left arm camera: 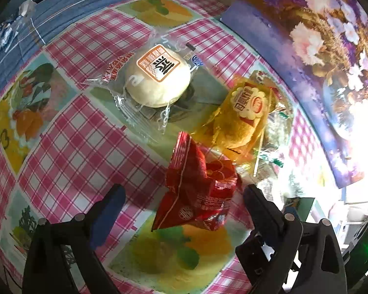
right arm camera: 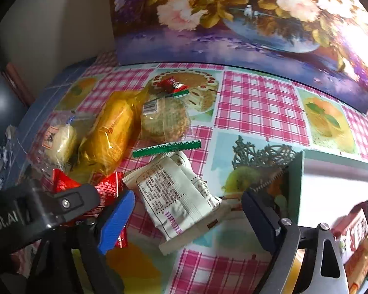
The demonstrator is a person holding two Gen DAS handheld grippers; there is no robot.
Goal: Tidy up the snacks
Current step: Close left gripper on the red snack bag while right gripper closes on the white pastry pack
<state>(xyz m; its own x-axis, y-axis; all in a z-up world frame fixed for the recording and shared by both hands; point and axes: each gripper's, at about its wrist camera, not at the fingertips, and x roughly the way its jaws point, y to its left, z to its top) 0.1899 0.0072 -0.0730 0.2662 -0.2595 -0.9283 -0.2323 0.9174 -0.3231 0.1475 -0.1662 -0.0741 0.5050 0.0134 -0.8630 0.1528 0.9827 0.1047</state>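
Pink checked tablecloth (right arm camera: 257,98) with fruit pictures covers the table, backed by a propped floral painting (right arm camera: 233,12). At the right sits a white box (right arm camera: 331,186) already holding packets, likely the sorting bin. Loose snacks cluster left: a yellow cake packet (right arm camera: 110,132), a white bun (left arm camera: 157,78), a red packet (left arm camera: 198,186). The left gripper (left arm camera: 184,196) stands apart around the red packet, not pressing. The right gripper (right arm camera: 186,210) stands apart over a white packet (right arm camera: 176,191).
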